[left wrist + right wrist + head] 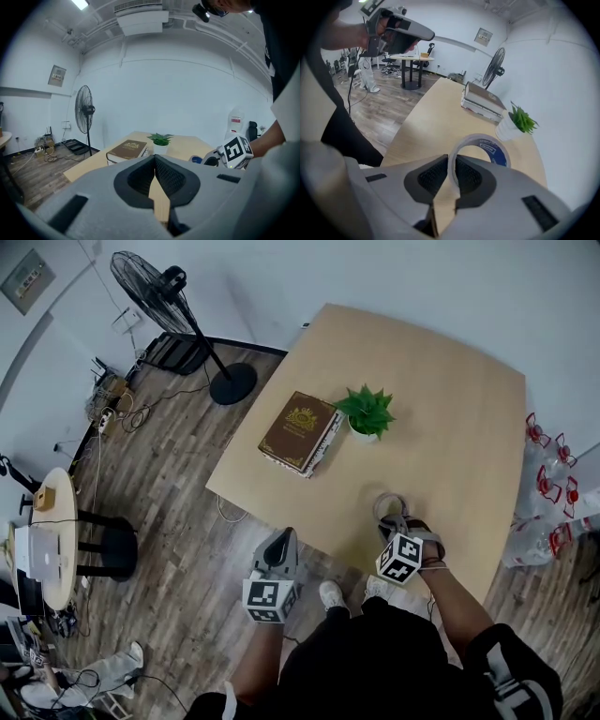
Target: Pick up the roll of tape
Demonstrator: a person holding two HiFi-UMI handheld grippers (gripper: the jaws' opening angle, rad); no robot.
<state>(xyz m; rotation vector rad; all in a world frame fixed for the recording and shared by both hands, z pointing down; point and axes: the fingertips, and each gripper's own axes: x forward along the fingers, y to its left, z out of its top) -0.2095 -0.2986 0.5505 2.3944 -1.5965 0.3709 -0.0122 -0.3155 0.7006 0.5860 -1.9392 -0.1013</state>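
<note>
1. The roll of tape (481,138) stands on edge in the lower middle of the right gripper view, its open ring facing the camera. In the head view it shows as a pale ring (388,504) in the lower right part of the desk (450,409), just above the right gripper (394,521). Whether it has cleared the desk surface cannot be told.
2. The right gripper (452,171) has its fingers (432,176) clamped on the near wall of the ring, one inside the hole and one outside.
3. The left gripper (154,165) has its fingers (171,177) together on nothing. It hangs off the desk's lower edge in the head view (279,545).
4. The roll is probably light: a thin band of clear tape on a card core with a blue inner face.
5. The core should be stiff enough to take a firm pinch through the wall without buckling, though a thin ring may flex if squeezed across its width.
6. The outer face looks smooth and glossy, so it is likely slippery. The ribbed pads help here.
7. Gripped at one point on the wall, the roll could pivot and hang from that point. A deep bite on the wall guards against that.
</note>
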